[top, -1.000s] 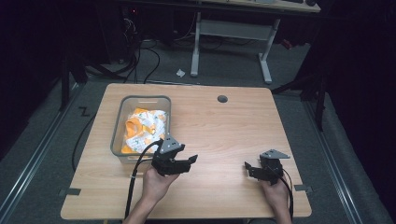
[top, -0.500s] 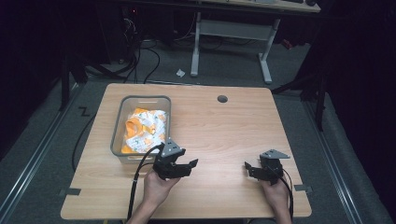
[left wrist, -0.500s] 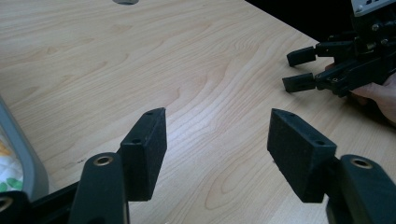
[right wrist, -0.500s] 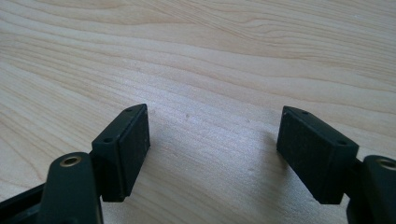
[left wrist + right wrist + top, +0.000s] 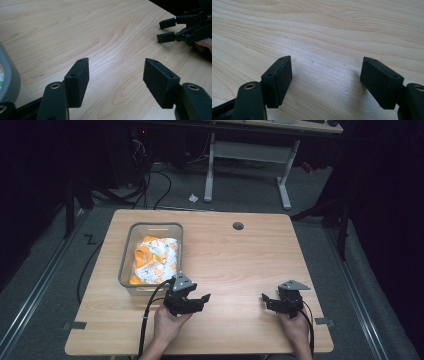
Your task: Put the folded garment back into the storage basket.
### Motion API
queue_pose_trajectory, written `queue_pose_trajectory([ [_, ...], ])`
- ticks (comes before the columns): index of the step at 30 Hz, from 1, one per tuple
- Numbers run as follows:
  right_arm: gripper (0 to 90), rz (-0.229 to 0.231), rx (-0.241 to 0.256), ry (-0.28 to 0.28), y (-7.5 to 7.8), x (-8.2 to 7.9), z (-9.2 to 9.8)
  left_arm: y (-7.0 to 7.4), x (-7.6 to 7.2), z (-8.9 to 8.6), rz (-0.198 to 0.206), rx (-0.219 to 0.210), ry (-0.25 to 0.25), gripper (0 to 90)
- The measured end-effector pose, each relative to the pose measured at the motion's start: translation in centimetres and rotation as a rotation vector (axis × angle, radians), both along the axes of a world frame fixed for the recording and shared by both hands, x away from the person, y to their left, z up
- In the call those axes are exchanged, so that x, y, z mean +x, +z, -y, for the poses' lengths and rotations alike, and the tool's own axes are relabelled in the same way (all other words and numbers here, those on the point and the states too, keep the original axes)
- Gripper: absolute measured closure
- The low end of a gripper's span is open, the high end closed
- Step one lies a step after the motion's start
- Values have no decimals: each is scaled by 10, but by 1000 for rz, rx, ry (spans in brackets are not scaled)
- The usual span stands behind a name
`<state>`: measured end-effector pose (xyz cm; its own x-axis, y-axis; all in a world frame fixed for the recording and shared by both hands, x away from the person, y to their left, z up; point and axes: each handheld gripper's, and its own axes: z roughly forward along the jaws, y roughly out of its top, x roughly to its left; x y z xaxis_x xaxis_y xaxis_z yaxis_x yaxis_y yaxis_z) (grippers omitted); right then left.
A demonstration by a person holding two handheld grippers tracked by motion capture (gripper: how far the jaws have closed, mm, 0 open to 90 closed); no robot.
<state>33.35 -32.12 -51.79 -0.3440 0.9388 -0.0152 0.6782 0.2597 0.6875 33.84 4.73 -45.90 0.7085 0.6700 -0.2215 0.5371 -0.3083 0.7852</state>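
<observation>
1. Since the earlier frame, left gripper (image 5: 192, 301) has drifted slightly rightward; right gripper (image 5: 276, 302) is unchanged.
2. Both rest low at six o'clock on the wooden table (image 5: 235, 260), jaws released and empty, seemingly poised to start.
3. Grey bin (image 5: 125, 265) of orange-and-white packets (image 5: 154, 260) stands at ten o'clock, just beyond the left gripper.

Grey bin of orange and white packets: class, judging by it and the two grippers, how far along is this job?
Nothing looks done yet: the orange and white packets all lie inside the grey bin, none on the wooden table. In hand: the left gripper hovers open beside the bin's near corner, holding nothing. The right gripper is open too, over bare wood. Any handling of the packets is likely still ahead.
</observation>
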Motion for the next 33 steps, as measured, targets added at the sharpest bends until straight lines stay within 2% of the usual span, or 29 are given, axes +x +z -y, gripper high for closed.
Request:
queue_pose_trajectory([
  [15, 257, -1, 0, 0, 0, 0, 0, -16, 0, 2, -14, 44, 16, 383],
  [33, 257, 0, 1, 0, 0, 0, 0, -31, 2, 4, -34, 77, 30, 384],
])
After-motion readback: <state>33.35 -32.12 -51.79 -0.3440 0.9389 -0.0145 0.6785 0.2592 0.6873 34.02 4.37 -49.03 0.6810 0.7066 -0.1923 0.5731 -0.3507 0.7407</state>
